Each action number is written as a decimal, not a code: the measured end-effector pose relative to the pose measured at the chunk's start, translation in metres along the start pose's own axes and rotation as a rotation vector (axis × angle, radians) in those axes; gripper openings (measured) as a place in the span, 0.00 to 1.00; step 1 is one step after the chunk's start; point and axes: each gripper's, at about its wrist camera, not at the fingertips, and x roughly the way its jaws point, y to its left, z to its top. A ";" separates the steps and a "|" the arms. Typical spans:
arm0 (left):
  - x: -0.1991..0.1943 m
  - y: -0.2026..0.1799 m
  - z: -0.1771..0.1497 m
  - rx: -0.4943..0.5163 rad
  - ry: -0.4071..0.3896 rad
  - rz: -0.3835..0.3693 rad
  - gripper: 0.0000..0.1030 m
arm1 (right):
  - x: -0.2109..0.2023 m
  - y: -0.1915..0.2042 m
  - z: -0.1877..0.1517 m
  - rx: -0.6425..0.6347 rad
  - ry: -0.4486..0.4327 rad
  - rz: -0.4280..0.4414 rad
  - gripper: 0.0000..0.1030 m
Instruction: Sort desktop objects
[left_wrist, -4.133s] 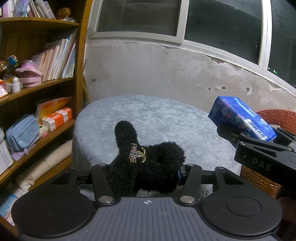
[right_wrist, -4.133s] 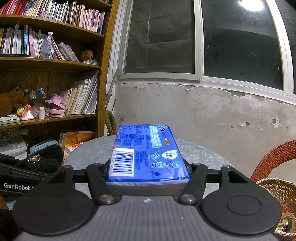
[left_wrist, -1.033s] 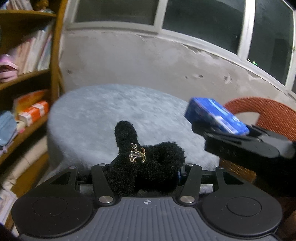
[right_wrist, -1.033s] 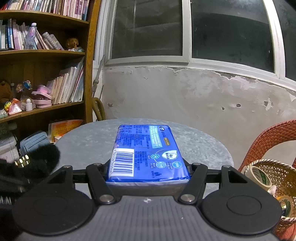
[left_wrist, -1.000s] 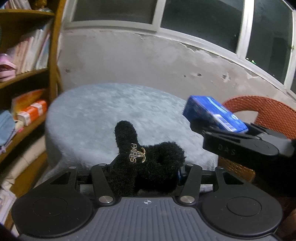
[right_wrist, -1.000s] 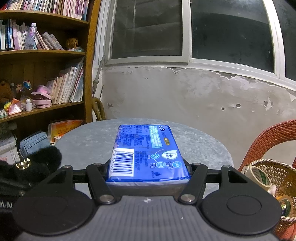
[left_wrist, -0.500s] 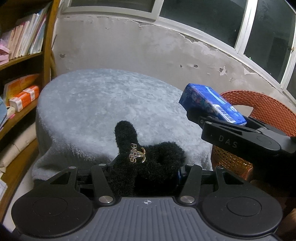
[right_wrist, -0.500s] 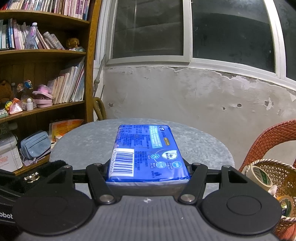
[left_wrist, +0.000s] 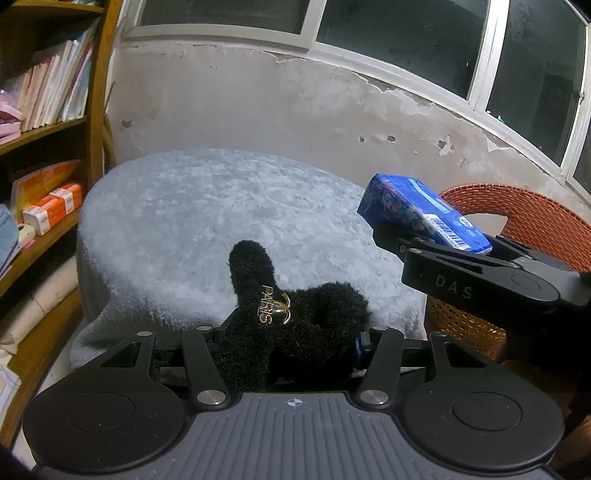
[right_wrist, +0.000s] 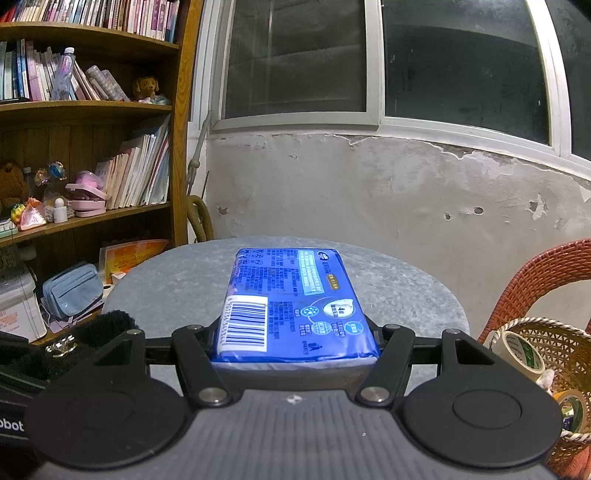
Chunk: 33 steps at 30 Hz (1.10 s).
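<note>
Tissue pack (right_wrist: 295, 306), one, sits clamped in your right gripper (right_wrist: 295, 347) at frame centre. Your left gripper (left_wrist: 291, 343) pinches one black fuzzy hair clip (left_wrist: 291, 325). Two tape rolls (right_wrist: 517, 354) lower right.

The left gripper's fingers are hidden by the black plush (left_wrist: 295, 325). The right gripper's fingers are covered by the blue pack (right_wrist: 295, 306). The basket (right_wrist: 569, 354) is cut off at the right edge. The pack's print is too small to read.

Left tool swung across the scene

The left tool (left_wrist: 291, 343) turned rightward, then back; the bookshelf (left_wrist: 44, 125) slid out and returned.
</note>
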 end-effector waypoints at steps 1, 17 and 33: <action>0.000 0.000 0.000 0.000 0.000 0.000 0.58 | 0.000 0.000 0.000 0.001 0.000 0.001 0.59; -0.001 0.001 0.001 0.007 -0.011 0.001 0.58 | -0.001 0.000 0.001 0.002 -0.003 0.002 0.59; -0.001 0.002 0.001 0.011 -0.014 -0.002 0.58 | -0.001 0.002 0.002 0.001 -0.008 0.005 0.59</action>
